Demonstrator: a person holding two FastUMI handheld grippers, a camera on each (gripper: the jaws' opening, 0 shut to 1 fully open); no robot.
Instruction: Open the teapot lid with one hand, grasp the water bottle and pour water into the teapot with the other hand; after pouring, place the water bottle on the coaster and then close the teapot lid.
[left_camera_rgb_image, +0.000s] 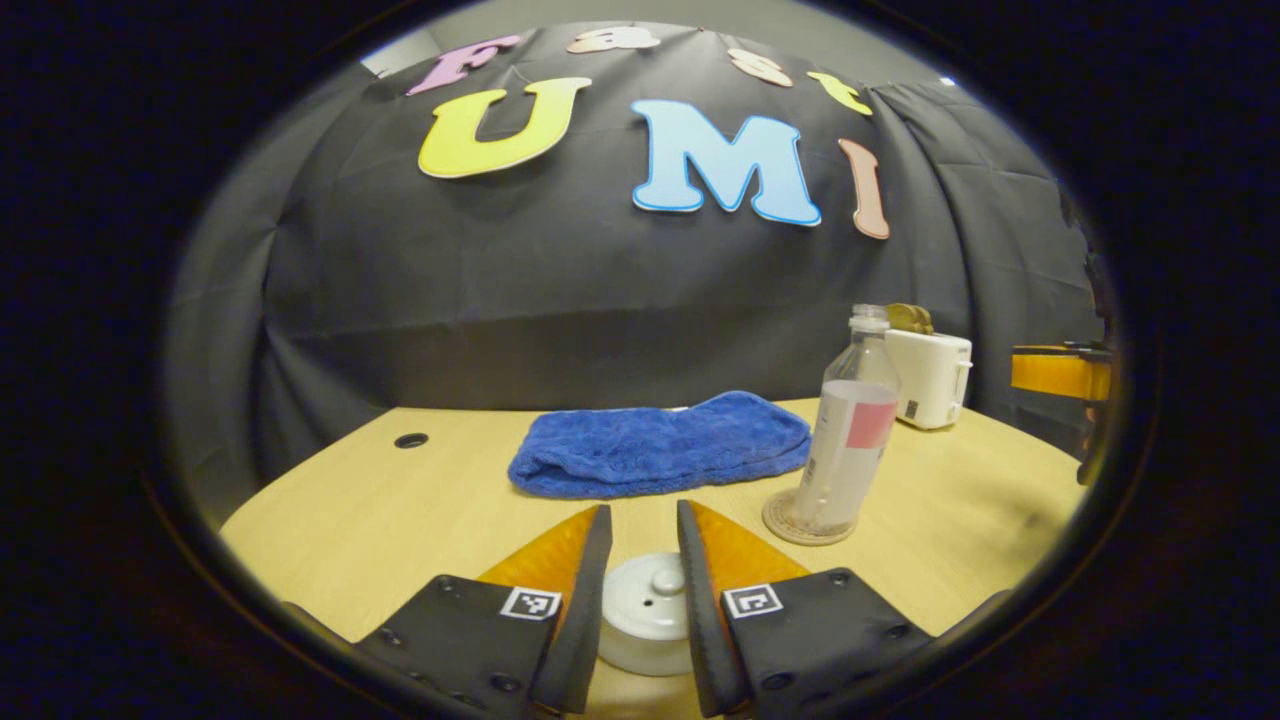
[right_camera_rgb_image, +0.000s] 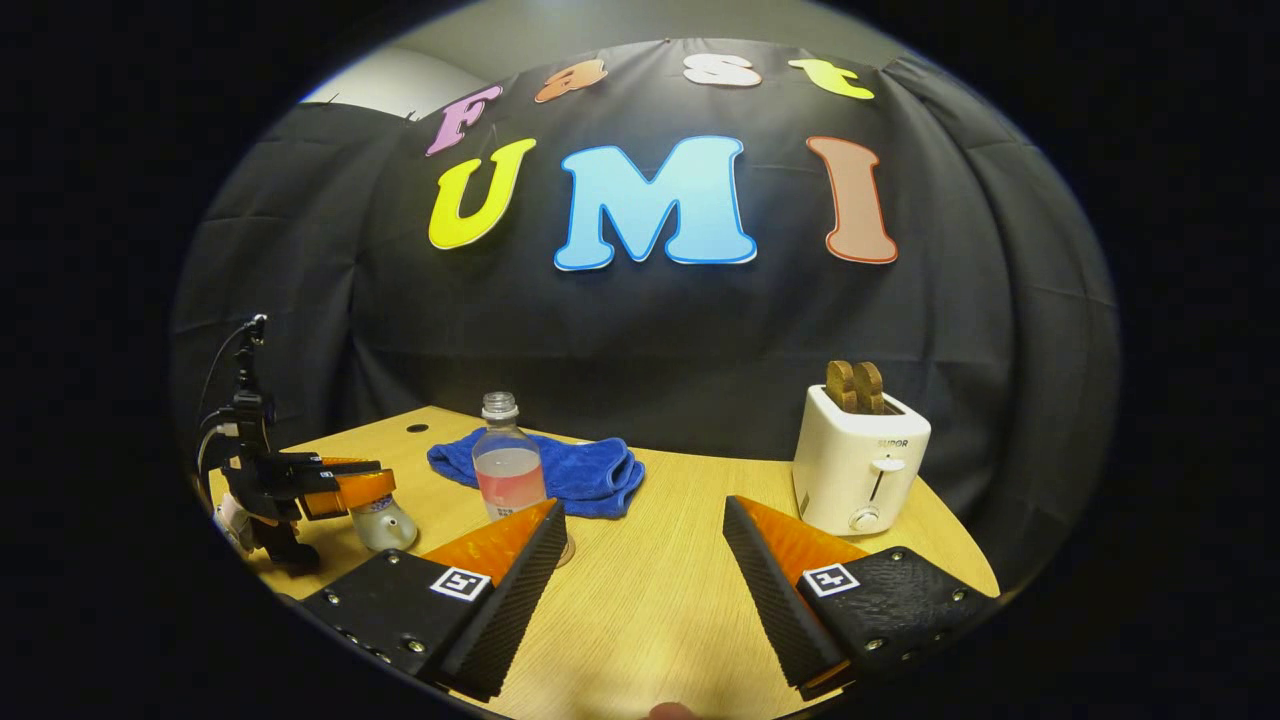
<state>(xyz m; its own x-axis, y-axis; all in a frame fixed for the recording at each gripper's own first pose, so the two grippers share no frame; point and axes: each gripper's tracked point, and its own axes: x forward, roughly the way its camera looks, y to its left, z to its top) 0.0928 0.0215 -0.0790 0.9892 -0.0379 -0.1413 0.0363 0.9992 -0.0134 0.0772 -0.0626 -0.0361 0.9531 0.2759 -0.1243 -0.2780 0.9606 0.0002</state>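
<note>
The teapot lid (left_camera_rgb_image: 648, 600) is being straddled by the left gripper (left_camera_rgb_image: 645, 575), whose 2 jaws are standing narrowly apart on either side of the knob (left_camera_rgb_image: 667, 578) without visibly pressing it. The lid appears to be sitting on the teapot (right_camera_rgb_image: 385, 522), which is seen in the right gripper view under that gripper at the table's (right_camera_rgb_image: 650, 590) left edge. The water bottle (left_camera_rgb_image: 848, 430), uncapped, is already standing on the coaster (left_camera_rgb_image: 800, 520), just beside the blue towel (left_camera_rgb_image: 660, 455). The right gripper (right_camera_rgb_image: 640, 570) is being held with its jaws wide apart and nothing between them, near the white toaster (right_camera_rgb_image: 860, 465).

Judged from here, 2 risks are being carried: the small knob may slip if the jaws are shut off-centre, and the open bottle, close to the left gripper, may be knocked and spilled if the hand is swung sideways.
</note>
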